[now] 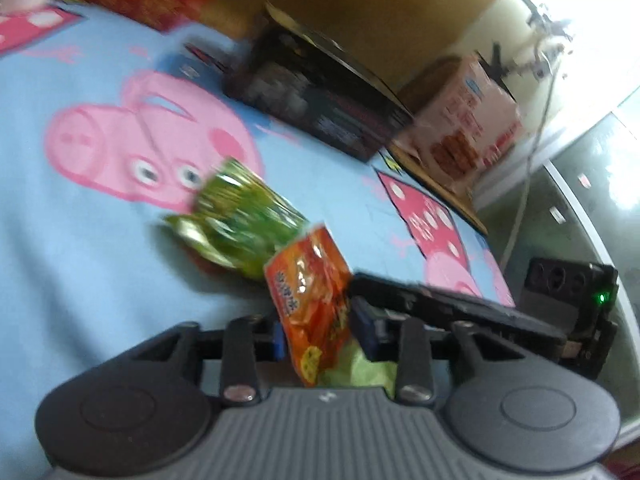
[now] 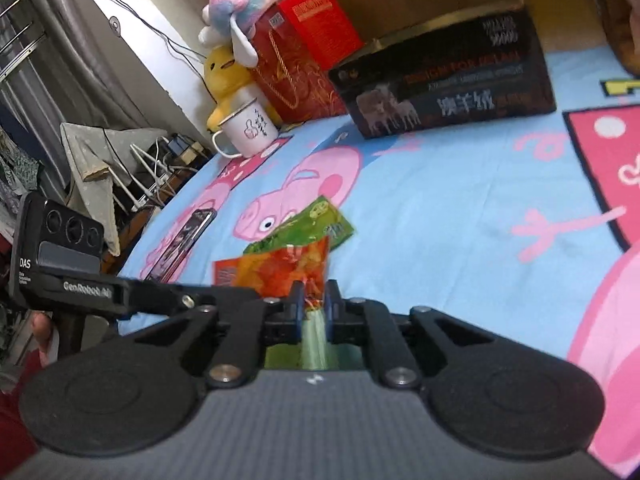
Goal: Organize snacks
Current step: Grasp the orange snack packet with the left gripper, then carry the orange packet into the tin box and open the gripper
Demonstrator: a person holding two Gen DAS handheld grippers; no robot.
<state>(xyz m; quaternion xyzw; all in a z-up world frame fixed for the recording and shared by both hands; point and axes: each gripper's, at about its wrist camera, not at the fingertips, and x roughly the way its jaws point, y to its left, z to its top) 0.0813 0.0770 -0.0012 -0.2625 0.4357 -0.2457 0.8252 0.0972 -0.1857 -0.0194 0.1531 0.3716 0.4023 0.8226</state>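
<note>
An orange snack packet (image 1: 310, 292) stands between the fingers of my left gripper (image 1: 318, 338); the jaws sit a little apart at its sides, so I cannot tell whether they pinch it. A green snack packet (image 1: 240, 216) lies just beyond on the blue cartoon sheet (image 1: 80, 240). My right gripper (image 2: 313, 306) is shut on the edge of the orange packet (image 2: 288, 268), with a pale green bag under its jaws. The green packet (image 2: 312, 226) lies behind it. The other gripper's body (image 2: 60, 264) shows at the left of the right wrist view.
A black box (image 1: 320, 92) (image 2: 448, 80) and a pink carton (image 1: 460, 116) stand at the far edge. A white mug (image 2: 248, 126), plush toys (image 2: 234, 36), a red gift bag (image 2: 296, 64) and a phone (image 2: 182, 240) are at the left.
</note>
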